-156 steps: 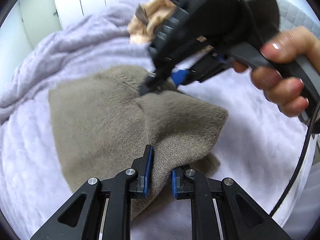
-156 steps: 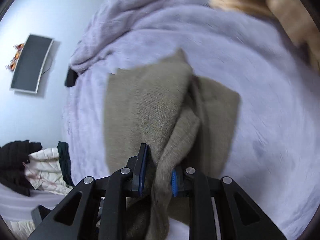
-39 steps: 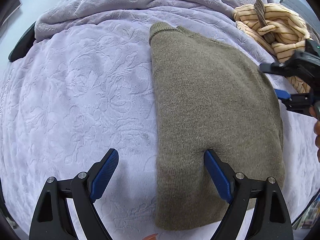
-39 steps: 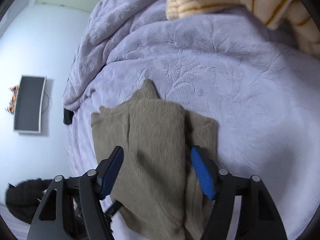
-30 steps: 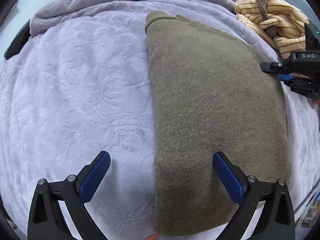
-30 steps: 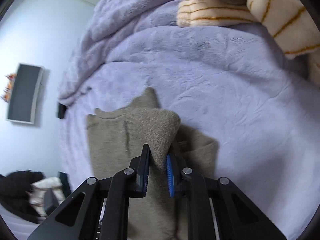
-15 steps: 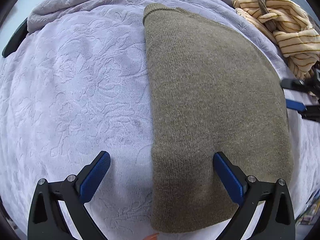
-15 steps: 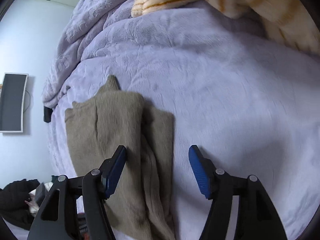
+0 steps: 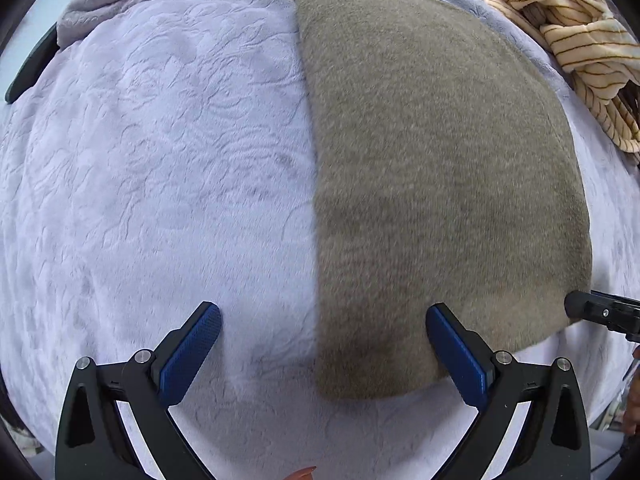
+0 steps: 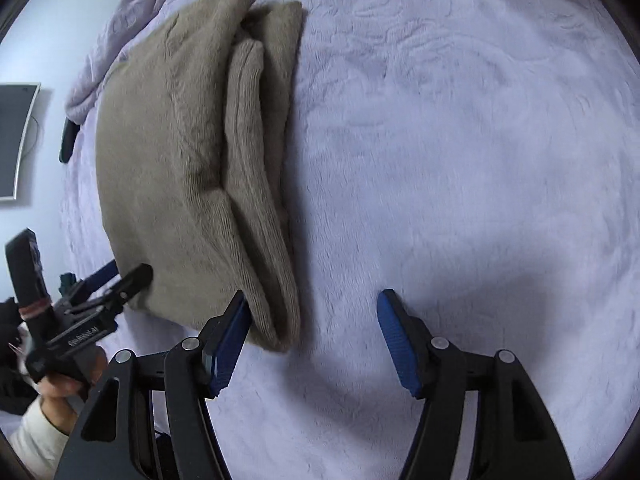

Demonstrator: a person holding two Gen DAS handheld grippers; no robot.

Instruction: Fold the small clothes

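Both tongs [image 9: 322, 344] [image 10: 314, 332] spread, folded fuzzy taupe sweater [image 9: 432, 168], embossed plush blanket [image 9: 160, 160]

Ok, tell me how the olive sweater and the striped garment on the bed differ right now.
The olive sweater is one plain colour; the striped garment is cream with thin dark stripes. The olive sweater lies folded flat with straight edges; the striped garment sits crumpled in a heap. The sweater lies near the open left claw; the striped garment lies beyond it. Both rest on the lilac blanket, ungripped.

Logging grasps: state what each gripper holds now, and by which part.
Nothing. The left gripper and right gripper both have open jaws; the brown sweater lies free on the blanket.
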